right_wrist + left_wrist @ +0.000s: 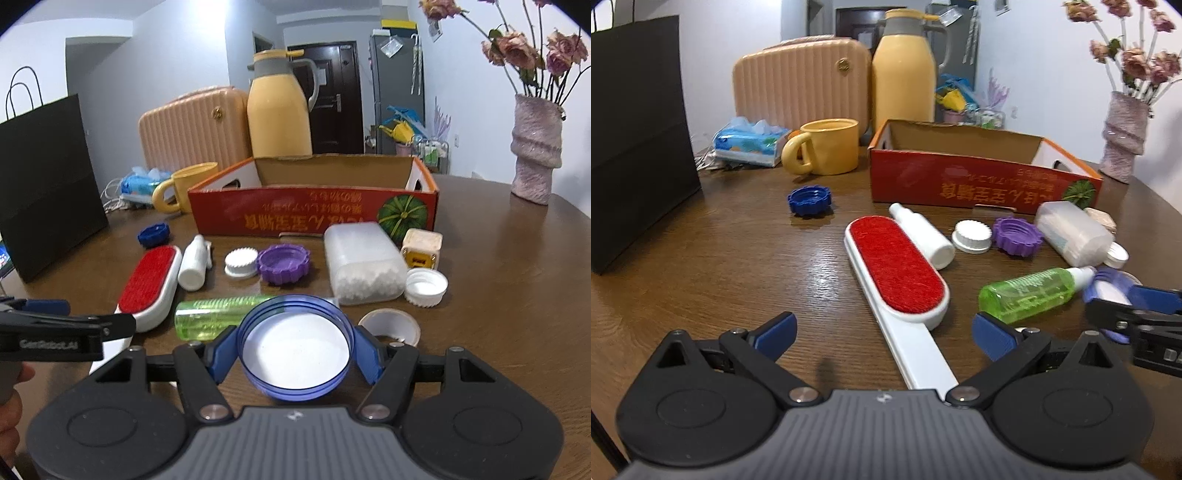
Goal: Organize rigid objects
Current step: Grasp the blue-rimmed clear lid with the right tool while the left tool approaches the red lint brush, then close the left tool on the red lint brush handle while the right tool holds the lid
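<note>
My right gripper (295, 350) is shut on a round blue lid (295, 391) with a white inside, both pads pressing its rim just above the table. My left gripper (882, 326) is open, its fingers on either side of the white handle of a red lint brush (895, 266) without touching it. Ahead lie a green bottle (210, 314), a white spray bottle (194, 264), a white cap (241, 262), a purple cap (282, 264), a blue cap (809, 200) and a cotton swab box (364, 262). Behind them stands an open red cardboard box (295, 210).
A black paper bag (639, 129) stands at the left. A yellow mug (827, 146), a tissue pack (750, 142), a pink case (801, 81) and a yellow thermos (905, 70) stand behind. At the right are a vase (535, 147), a tape roll (391, 325) and a white lid (424, 286).
</note>
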`<state>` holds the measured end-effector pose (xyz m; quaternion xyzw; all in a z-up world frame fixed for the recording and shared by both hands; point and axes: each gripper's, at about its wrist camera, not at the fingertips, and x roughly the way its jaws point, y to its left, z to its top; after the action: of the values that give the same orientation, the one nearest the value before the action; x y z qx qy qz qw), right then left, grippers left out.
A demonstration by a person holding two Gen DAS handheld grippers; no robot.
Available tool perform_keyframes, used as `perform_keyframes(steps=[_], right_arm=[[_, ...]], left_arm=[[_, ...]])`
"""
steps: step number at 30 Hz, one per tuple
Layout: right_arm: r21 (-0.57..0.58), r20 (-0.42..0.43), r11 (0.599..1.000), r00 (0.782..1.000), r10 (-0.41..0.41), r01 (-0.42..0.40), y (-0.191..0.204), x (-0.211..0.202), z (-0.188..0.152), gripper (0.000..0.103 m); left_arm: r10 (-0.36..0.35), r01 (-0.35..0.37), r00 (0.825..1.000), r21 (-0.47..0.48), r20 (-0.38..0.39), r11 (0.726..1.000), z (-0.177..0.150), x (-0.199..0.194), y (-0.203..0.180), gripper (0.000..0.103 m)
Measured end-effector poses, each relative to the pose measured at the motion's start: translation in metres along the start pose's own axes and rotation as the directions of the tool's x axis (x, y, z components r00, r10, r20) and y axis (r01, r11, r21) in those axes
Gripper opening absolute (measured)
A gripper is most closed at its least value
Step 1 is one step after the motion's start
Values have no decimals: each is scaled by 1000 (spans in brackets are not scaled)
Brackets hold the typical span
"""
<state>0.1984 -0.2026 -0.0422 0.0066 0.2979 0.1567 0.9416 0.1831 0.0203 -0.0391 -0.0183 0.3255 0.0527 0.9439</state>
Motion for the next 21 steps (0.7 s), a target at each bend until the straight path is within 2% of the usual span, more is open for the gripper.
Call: perform_keyframes(steps=[11,21], right_arm=[[30,38,999,998,-45,44,-24,-2,6,65],[46,41,997,997,-66,64,-39,6,10,65]], left_arm=[[62,-62,998,-22,-33,998,14,25,-11,103],[104,-107,992,-38,-65,994,19,46,-20,85]])
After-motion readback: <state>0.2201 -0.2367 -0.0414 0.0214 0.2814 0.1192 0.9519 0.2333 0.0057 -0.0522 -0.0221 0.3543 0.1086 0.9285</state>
